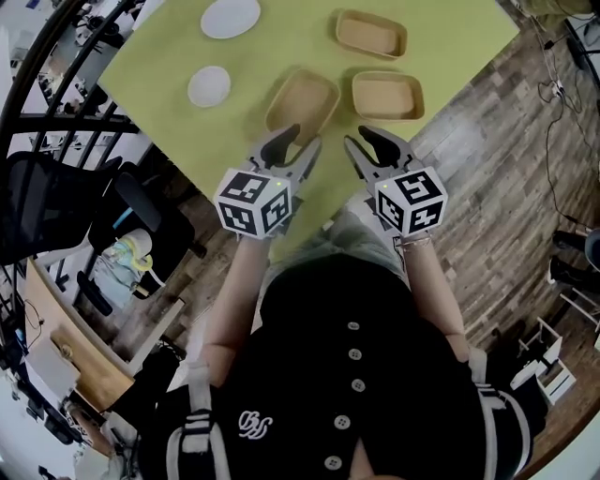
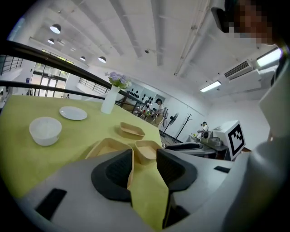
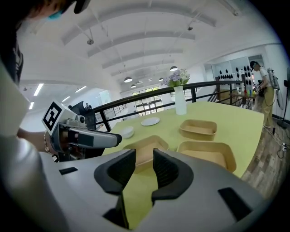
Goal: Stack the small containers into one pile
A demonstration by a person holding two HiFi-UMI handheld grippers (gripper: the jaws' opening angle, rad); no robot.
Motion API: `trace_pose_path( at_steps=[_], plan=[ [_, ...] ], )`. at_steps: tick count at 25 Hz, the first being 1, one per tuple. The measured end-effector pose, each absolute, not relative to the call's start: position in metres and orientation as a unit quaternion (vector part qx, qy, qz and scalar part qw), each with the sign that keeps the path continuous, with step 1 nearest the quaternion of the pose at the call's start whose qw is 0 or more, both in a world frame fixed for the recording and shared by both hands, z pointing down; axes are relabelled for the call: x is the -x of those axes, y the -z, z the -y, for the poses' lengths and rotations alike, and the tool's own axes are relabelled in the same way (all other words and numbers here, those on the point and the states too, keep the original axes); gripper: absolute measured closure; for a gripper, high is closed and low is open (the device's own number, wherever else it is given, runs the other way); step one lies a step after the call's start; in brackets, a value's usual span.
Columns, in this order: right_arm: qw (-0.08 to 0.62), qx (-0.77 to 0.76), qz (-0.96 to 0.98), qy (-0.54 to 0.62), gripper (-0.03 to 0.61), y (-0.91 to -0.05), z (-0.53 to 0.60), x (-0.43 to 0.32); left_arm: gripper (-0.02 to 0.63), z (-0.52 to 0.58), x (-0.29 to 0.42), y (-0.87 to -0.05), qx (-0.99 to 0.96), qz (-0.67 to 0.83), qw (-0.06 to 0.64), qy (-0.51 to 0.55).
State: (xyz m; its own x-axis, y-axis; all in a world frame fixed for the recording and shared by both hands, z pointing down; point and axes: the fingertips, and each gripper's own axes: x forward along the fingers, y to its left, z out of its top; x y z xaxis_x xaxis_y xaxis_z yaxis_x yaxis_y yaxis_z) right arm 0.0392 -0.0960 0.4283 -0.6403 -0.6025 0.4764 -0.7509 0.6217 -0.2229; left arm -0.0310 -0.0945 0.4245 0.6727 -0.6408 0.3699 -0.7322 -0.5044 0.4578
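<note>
Three shallow brown paper containers lie on the yellow-green table [image 1: 169,56]: a left one [image 1: 302,101] [image 2: 108,147] [image 3: 145,149], a right one [image 1: 387,96] [image 2: 146,149] [image 3: 210,154] and a far one [image 1: 371,33] [image 2: 131,130] [image 3: 198,128]. My left gripper [image 1: 295,148] [image 2: 145,156] hovers at the table's near edge just short of the left container, open, with only tablecloth showing between its jaws. My right gripper [image 1: 372,145] [image 3: 144,165] stands beside it, just short of the right container, open and empty.
A white bowl [image 1: 209,86] [image 2: 45,130] [image 3: 127,132] and a white plate [image 1: 231,17] [image 2: 73,113] [image 3: 150,121] sit left of the containers. A white vase with flowers [image 2: 108,99] [image 3: 180,102] stands at the far end. A railing [image 2: 41,47] runs along the table's left side.
</note>
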Motion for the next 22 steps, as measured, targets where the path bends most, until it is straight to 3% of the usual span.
trace_pose_path(
  at_steps=[22],
  plan=[
    [0.221,-0.349,0.884,-0.220,0.460,-0.457,0.133,-0.063,0.465,0.111,0.003,-0.447,-0.857,0.381,0.333,-0.093]
  ],
)
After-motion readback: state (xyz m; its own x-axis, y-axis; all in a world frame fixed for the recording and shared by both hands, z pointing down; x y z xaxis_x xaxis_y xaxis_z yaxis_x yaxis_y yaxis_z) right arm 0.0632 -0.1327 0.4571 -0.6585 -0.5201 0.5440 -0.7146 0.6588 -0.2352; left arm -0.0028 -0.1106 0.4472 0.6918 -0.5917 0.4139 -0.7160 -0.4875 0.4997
